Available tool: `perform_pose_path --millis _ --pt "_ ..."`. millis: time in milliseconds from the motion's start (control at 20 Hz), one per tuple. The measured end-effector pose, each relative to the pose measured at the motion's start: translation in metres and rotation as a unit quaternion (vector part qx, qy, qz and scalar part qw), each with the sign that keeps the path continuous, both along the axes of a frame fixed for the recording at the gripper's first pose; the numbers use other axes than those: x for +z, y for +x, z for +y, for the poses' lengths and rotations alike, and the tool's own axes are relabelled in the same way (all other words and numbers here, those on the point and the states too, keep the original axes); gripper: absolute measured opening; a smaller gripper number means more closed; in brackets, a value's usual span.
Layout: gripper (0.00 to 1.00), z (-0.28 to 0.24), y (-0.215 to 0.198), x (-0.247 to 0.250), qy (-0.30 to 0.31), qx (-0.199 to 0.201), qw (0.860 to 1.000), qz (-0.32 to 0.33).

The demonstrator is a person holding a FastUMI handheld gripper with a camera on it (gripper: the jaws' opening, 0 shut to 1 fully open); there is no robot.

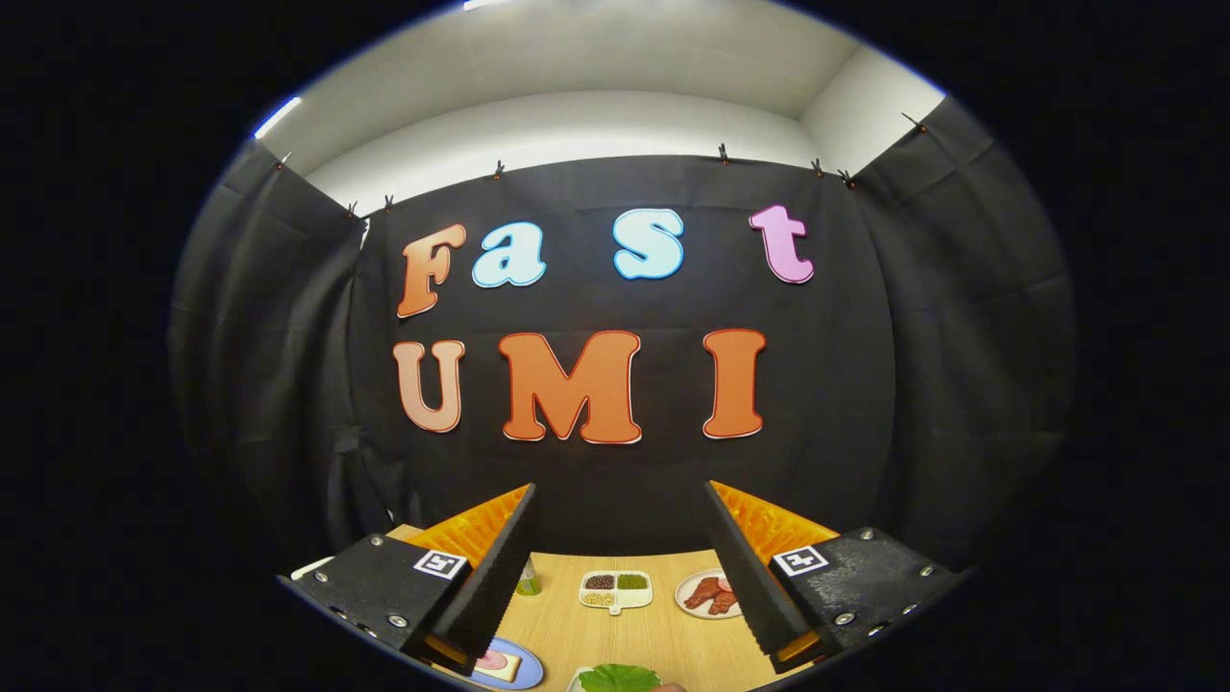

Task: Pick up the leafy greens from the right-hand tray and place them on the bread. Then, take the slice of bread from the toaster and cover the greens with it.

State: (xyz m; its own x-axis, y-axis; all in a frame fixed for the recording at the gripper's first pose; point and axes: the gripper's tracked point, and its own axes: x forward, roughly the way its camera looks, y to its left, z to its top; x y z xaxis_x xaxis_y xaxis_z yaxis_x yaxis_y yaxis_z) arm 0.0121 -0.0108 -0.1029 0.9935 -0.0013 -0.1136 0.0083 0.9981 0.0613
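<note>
Gripper view shows my worktop (615, 630) below my tongs (620, 567), which stand wide apart, holding nothing. The meat plate (708, 593) lies at one o'clock beyond them. The greens (620, 678) are at six, near me, not yet picked up; the bread (500, 663) at seven is bare. Everything remains, I judge.

Wooden table (615, 630): plates (708, 593), divided dish (616, 589).

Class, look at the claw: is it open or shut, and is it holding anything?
Open. The claw has its fingers spread wide apart with bare table between them, holding nothing.
</note>
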Motion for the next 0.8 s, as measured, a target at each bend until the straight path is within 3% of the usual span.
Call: perform_pose_path --millis 350,800 --pt "1.00 0.003 0.003 -0.102 0.033 0.014 0.992 0.121" --pt "0.99 0.017 -0.025 -0.241 0.024 0.042 0.954 0.297"
